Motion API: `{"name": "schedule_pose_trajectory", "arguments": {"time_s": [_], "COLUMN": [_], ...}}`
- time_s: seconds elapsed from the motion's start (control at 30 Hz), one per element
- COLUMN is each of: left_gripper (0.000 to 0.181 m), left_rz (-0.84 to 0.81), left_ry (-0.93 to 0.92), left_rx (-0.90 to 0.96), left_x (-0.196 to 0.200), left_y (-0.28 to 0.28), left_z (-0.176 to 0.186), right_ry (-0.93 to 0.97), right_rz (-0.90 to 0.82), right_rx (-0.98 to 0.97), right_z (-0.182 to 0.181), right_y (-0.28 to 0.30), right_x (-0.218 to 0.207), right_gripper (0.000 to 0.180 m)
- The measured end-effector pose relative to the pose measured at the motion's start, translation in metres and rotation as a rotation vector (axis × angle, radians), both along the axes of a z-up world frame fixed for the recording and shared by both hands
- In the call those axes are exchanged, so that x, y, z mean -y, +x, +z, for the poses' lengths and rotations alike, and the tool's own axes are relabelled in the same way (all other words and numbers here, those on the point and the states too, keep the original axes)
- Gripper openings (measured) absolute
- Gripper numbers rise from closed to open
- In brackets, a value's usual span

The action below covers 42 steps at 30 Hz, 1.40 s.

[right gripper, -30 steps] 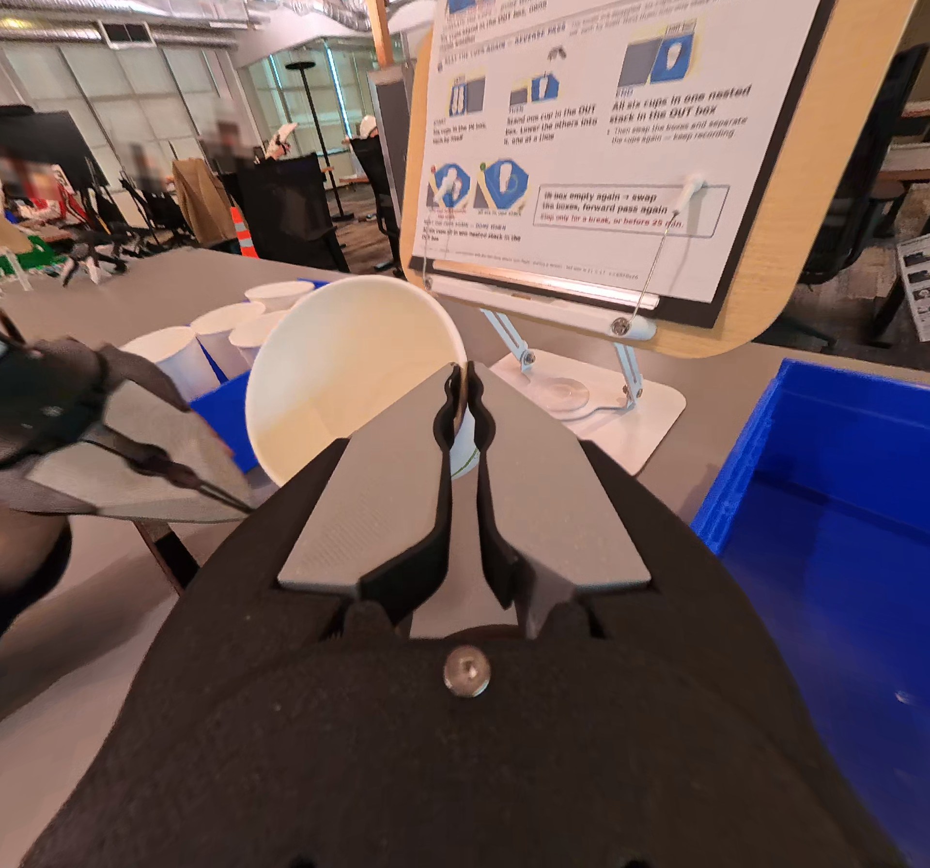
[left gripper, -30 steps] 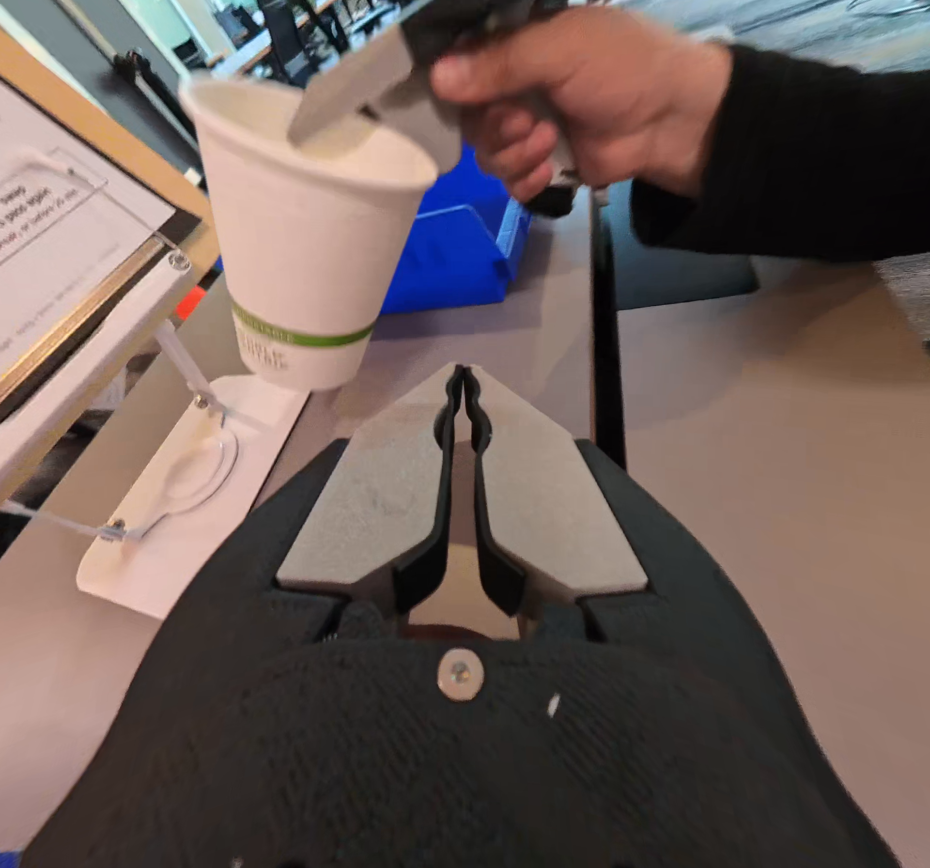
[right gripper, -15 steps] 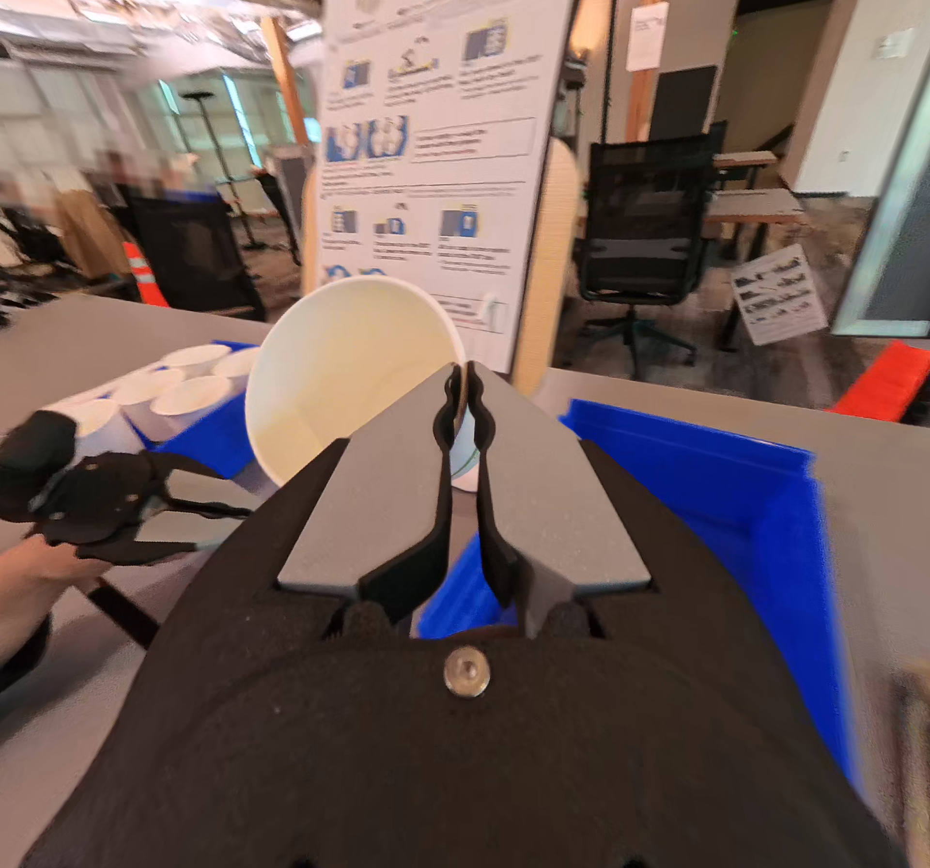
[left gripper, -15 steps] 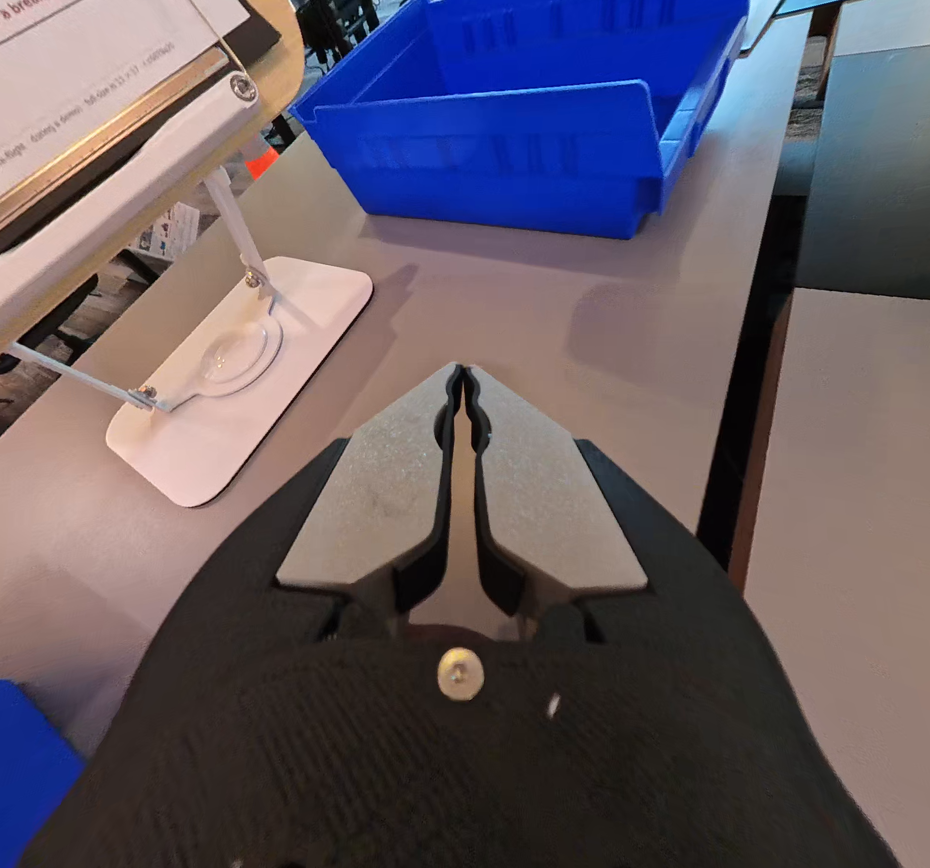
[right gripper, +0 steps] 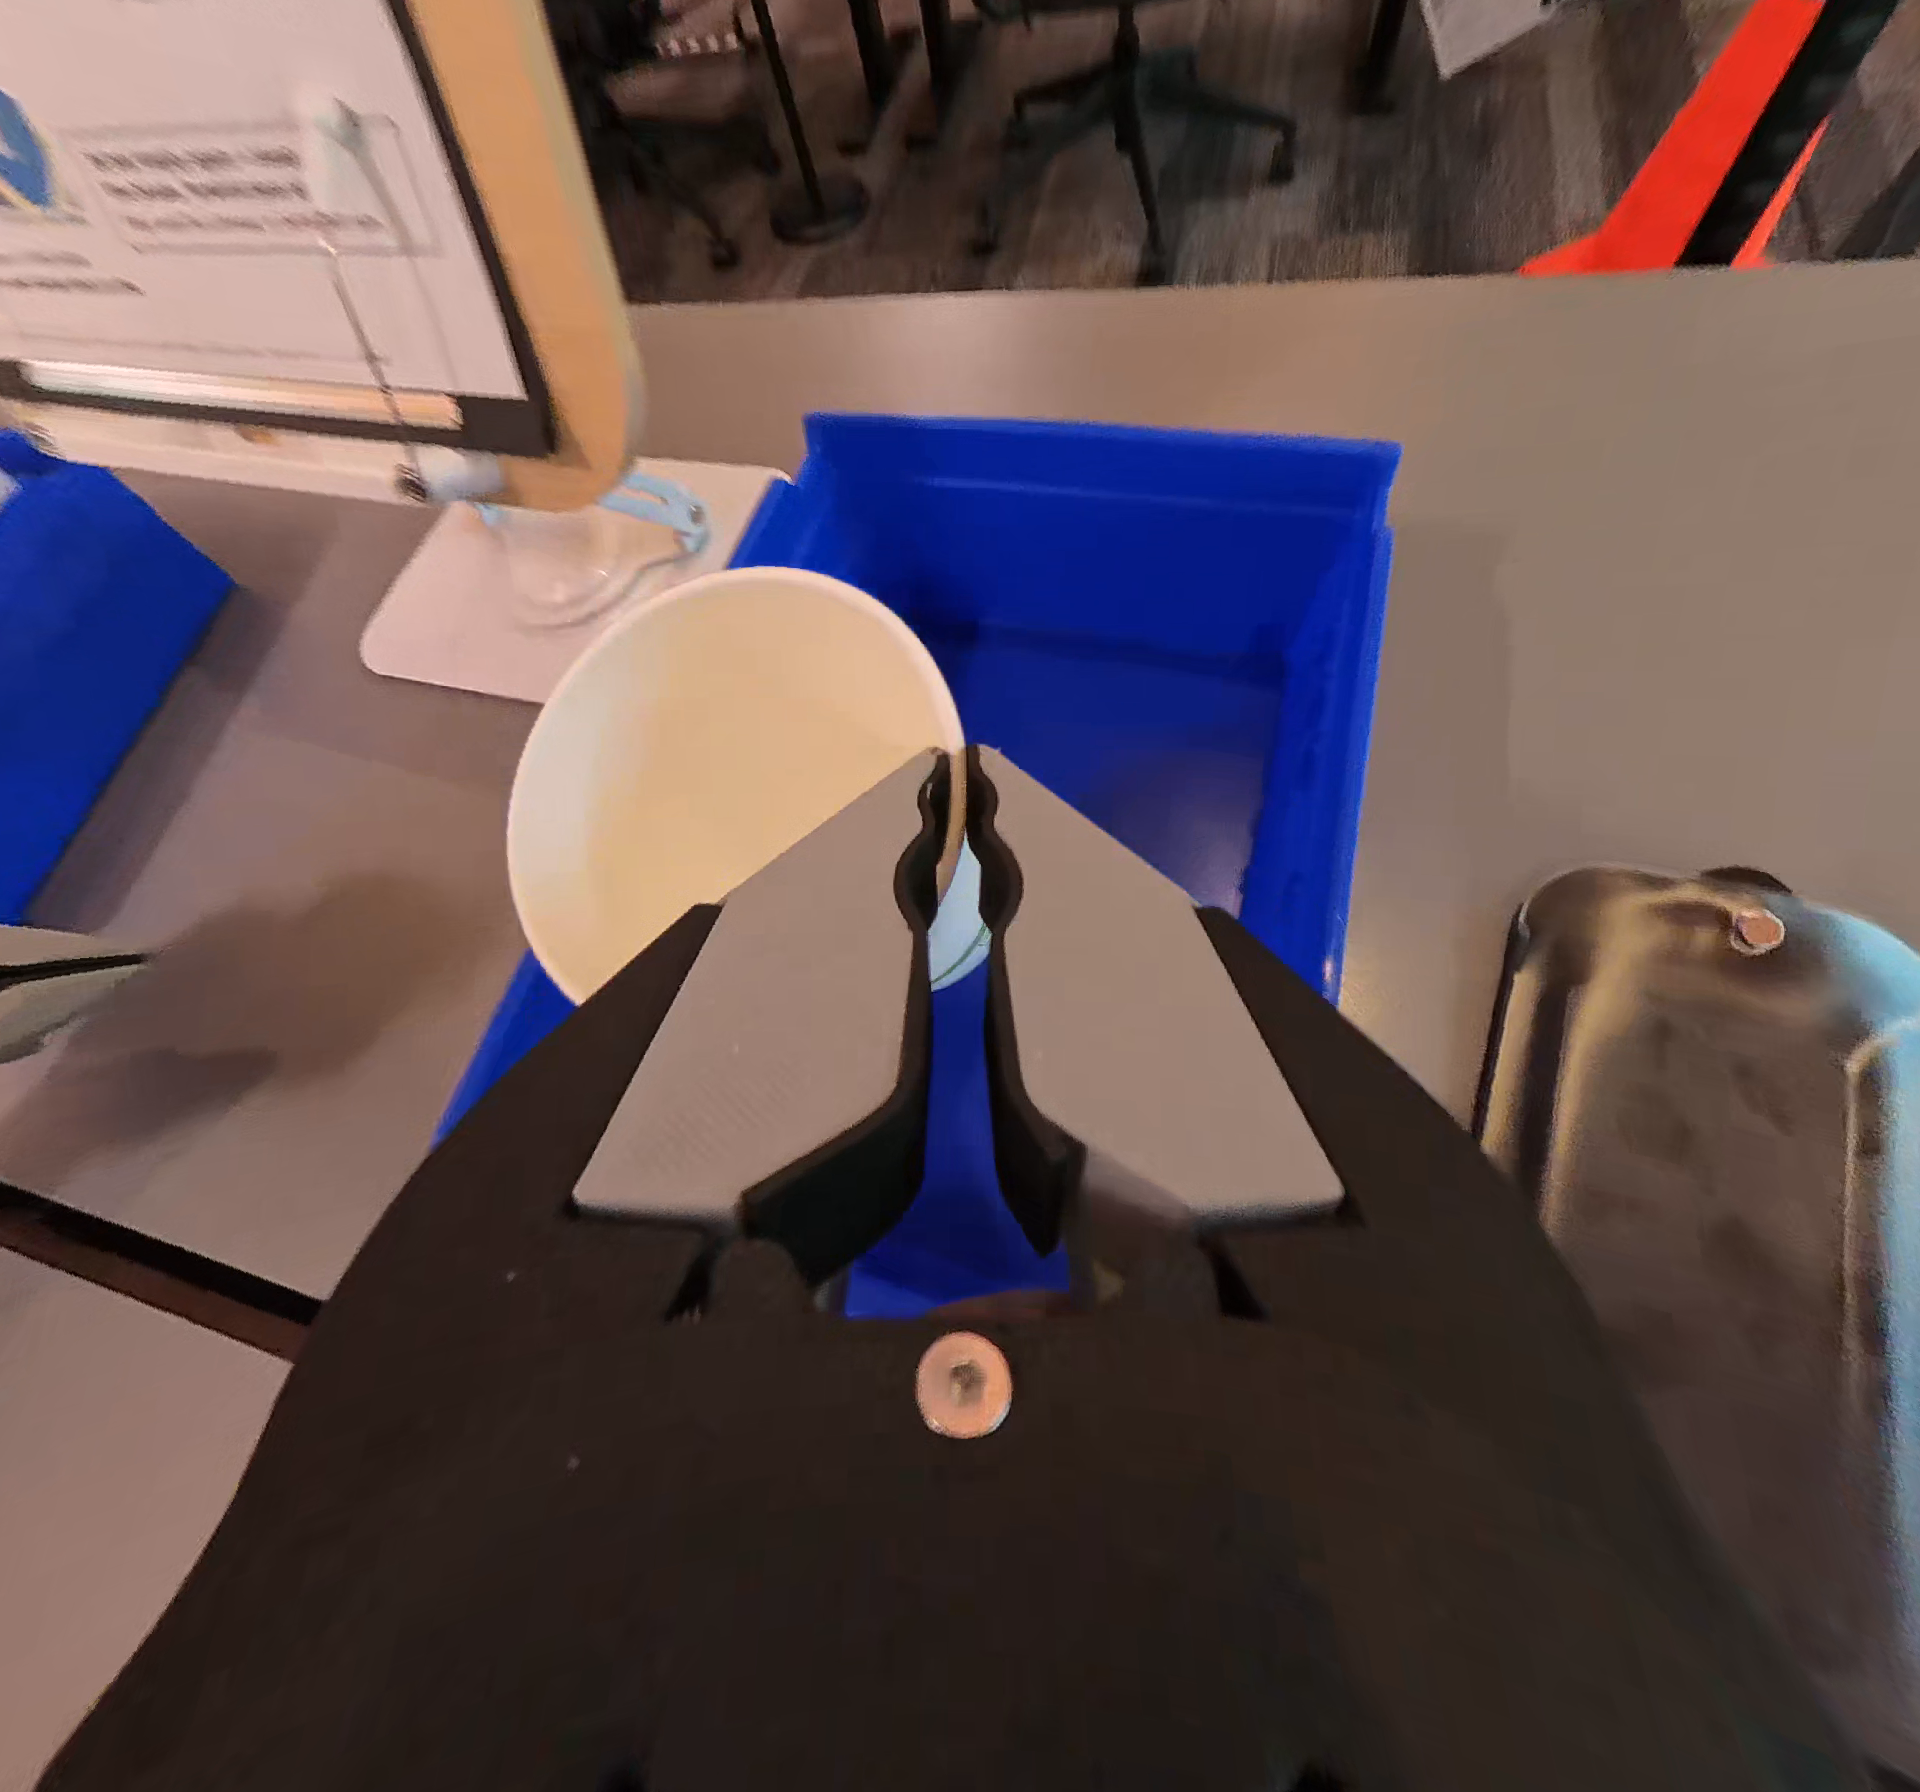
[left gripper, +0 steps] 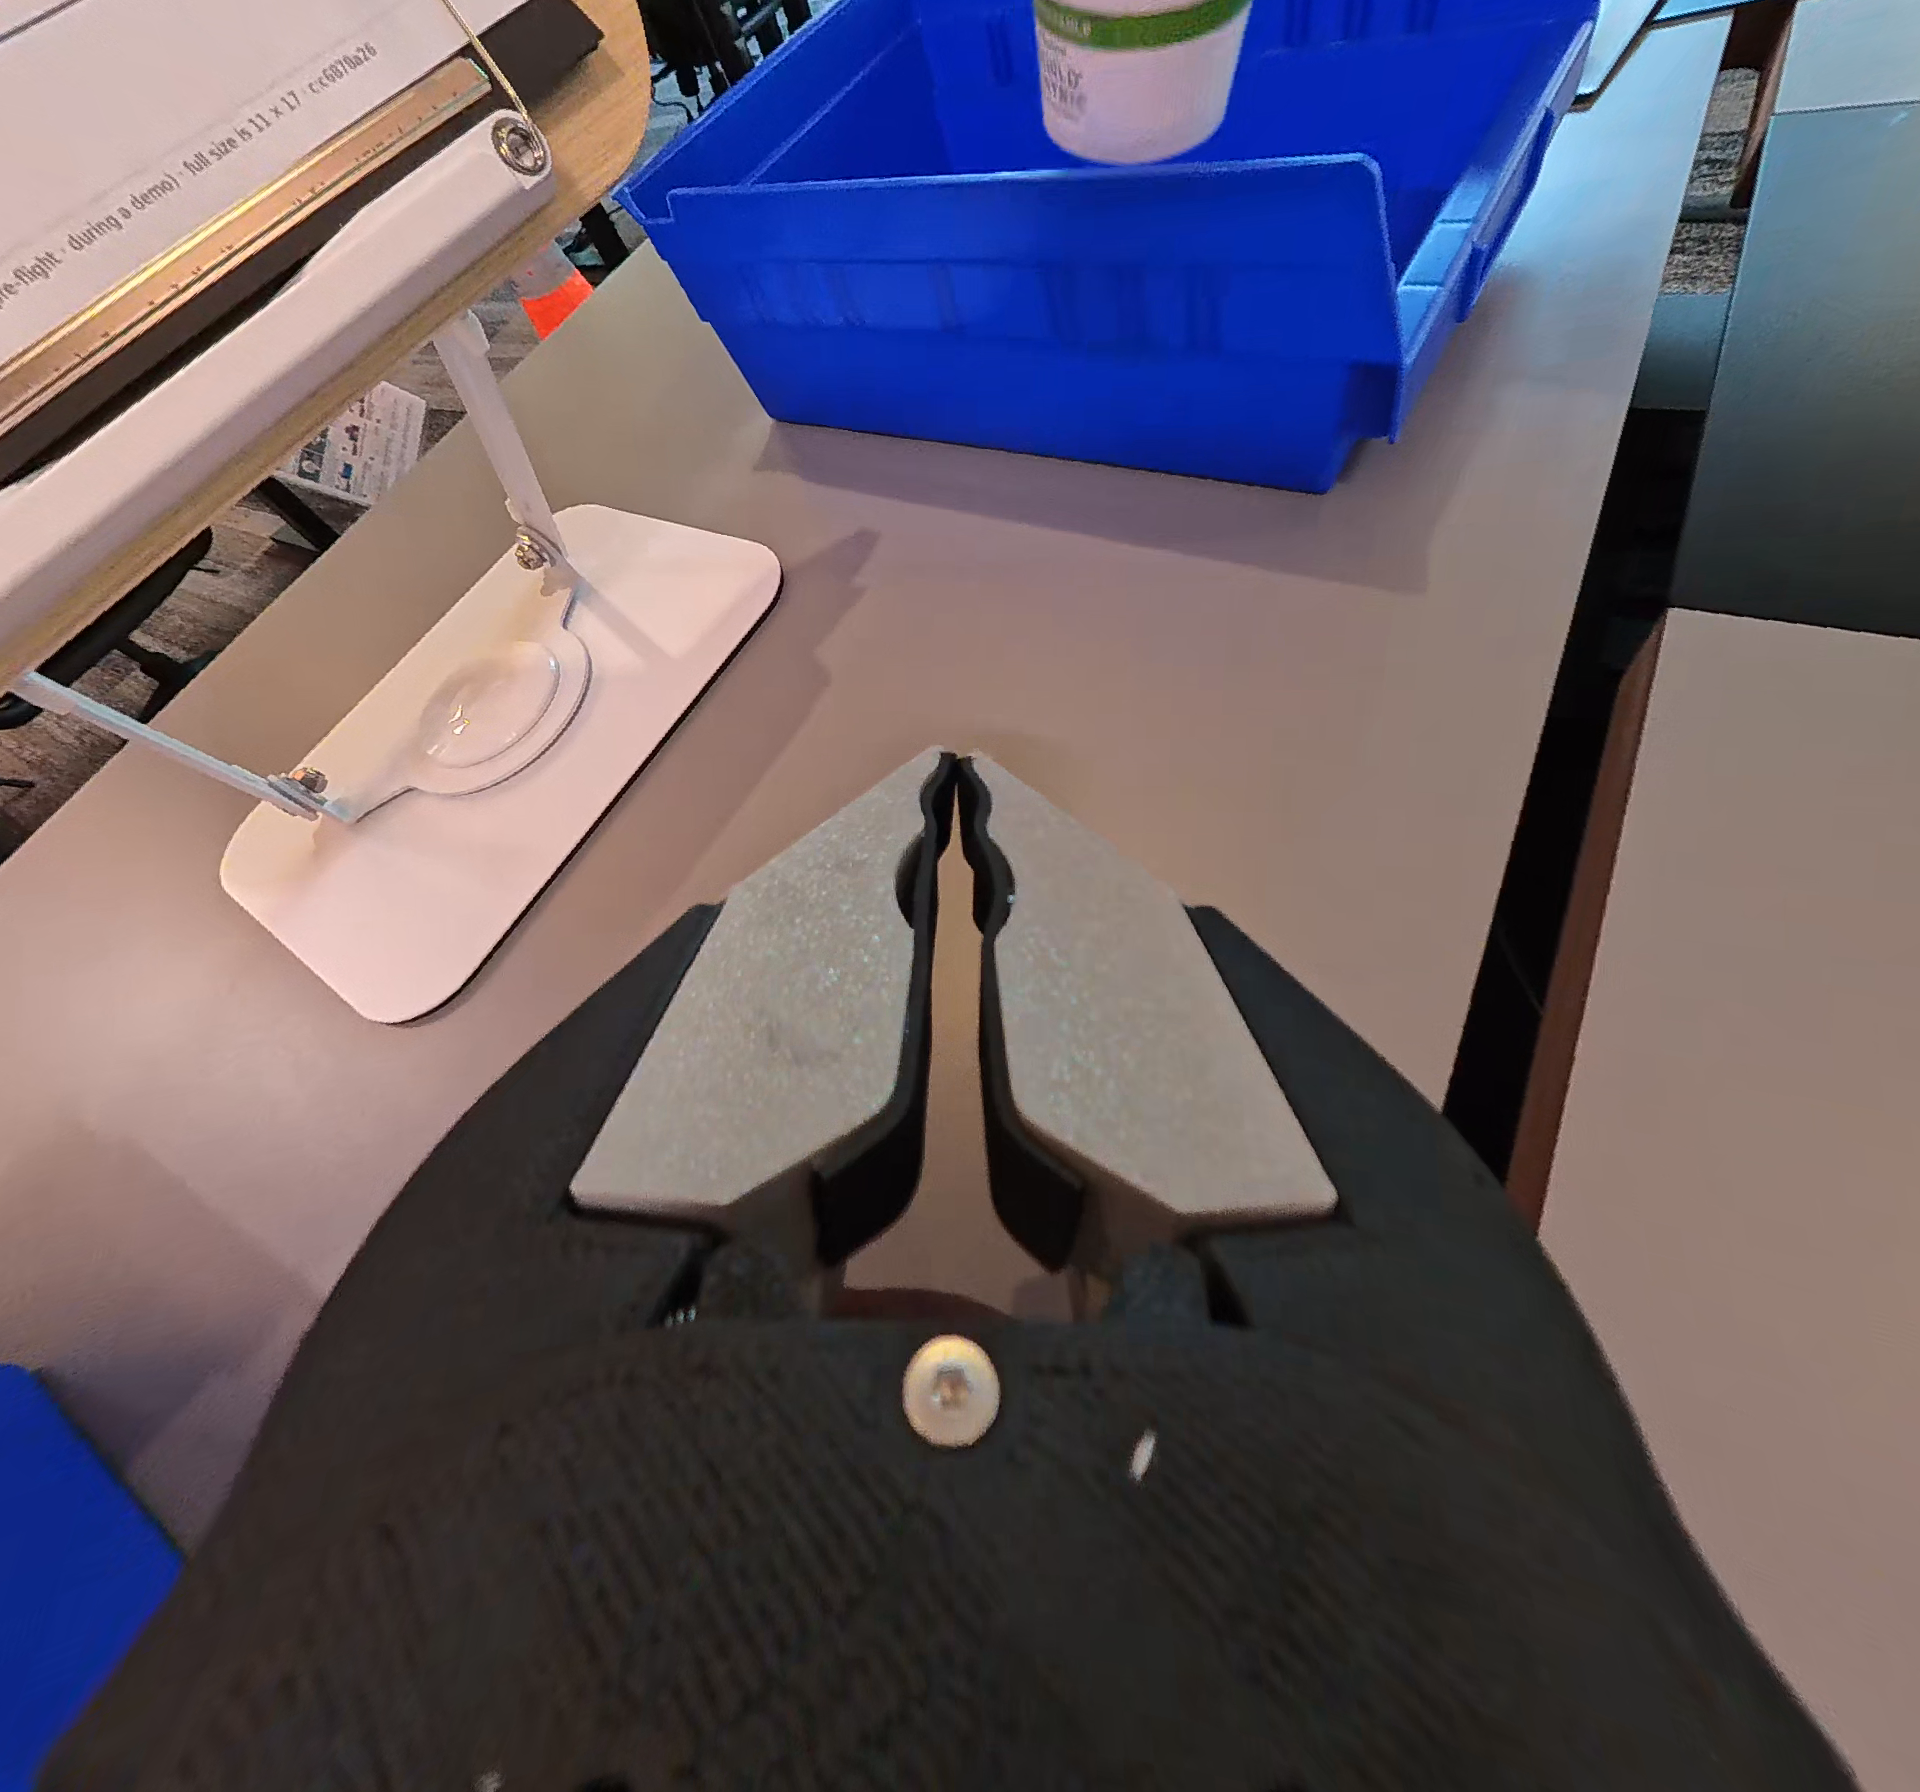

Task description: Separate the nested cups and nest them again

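Grey counter [left gripper: 1091, 620] spread below both views, carrying a tilted instruction board on a white stand [left gripper: 499, 766] at far left. Blue bin [right gripper: 1143, 599] just right of that stand. White cup [right gripper: 717, 766] with a green band hanging over the bin's interior, rim pinched between right gripper [right gripper: 958, 766] jaws. Left gripper [left gripper: 956, 768] low over bare counter, jaws together, holding nothing.
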<state>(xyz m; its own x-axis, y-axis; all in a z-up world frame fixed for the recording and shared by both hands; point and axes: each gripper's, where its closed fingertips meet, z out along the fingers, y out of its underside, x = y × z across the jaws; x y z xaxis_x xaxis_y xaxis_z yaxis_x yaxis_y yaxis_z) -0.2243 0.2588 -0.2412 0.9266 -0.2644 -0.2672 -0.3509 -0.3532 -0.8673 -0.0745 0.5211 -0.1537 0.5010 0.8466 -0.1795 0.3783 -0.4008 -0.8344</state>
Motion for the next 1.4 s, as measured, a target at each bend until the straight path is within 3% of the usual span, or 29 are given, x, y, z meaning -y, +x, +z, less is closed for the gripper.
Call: {"name": "schedule_pose_trajectory", "arguments": {"time_s": [0.03, 0.4, 1.17, 1.4], "left_gripper": [0.000, 0.000, 0.000, 0.000], "left_rz": [-0.002, -0.008, -0.013, -0.007], "left_ry": [-0.003, -0.025, -0.044, -0.043], "left_rx": [0.001, -0.013, -0.024, -0.016], "left_x": [0.000, 0.000, -0.001, -0.001], "left_y": [0.000, 0.002, 0.003, 0.002], "left_z": [0.000, -0.006, -0.012, -0.011], "right_ry": [-0.012, -0.093, -0.110, -0.072], "right_rz": [-0.006, 0.003, -0.069, -0.060], "right_rx": [0.020, 0.148, 0.119, 0.112], "right_z": [-0.008, -0.063, -0.075, -0.064], "right_y": [0.000, -0.009, -0.009, -0.007], "right_x": [-0.003, -0.004, -0.027, -0.024], "right_gripper": [0.000, 0.001, 0.001, 0.029]}}
